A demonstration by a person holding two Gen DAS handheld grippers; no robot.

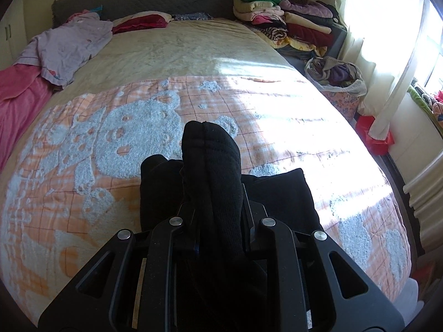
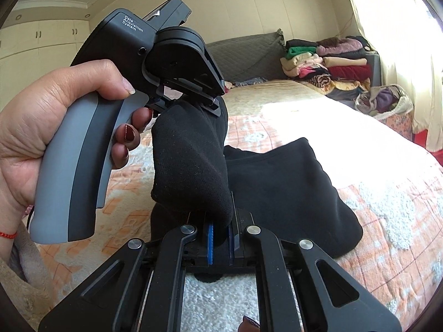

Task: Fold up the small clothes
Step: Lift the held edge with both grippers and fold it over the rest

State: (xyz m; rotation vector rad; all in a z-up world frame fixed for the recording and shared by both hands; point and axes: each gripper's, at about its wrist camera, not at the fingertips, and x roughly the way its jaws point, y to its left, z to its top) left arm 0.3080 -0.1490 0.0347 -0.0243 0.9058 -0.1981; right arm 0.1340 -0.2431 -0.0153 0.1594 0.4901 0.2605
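Note:
A black sock (image 1: pixel 213 166) is held up above the bed between both grippers. My left gripper (image 1: pixel 218 207) is shut on one end of it; the sock's toe sticks up past the fingers. In the right wrist view the left gripper (image 2: pixel 191 99) comes in from the upper left, held by a hand, clamping the sock's (image 2: pixel 191 160) top. My right gripper (image 2: pixel 221 238) is shut on the sock's lower end between blue pads (image 2: pixel 211 242). A second black garment (image 2: pixel 290 193) lies flat on the bed, also in the left wrist view (image 1: pixel 279 196).
The bed has an orange checked bear blanket (image 1: pixel 110 144). A lilac garment (image 1: pixel 66 47) and pink cloth (image 1: pixel 16 94) lie at its far left. Stacked folded clothes (image 1: pixel 290 25) and a basket of clothes (image 1: pixel 337 80) stand at the right, by the curtained window.

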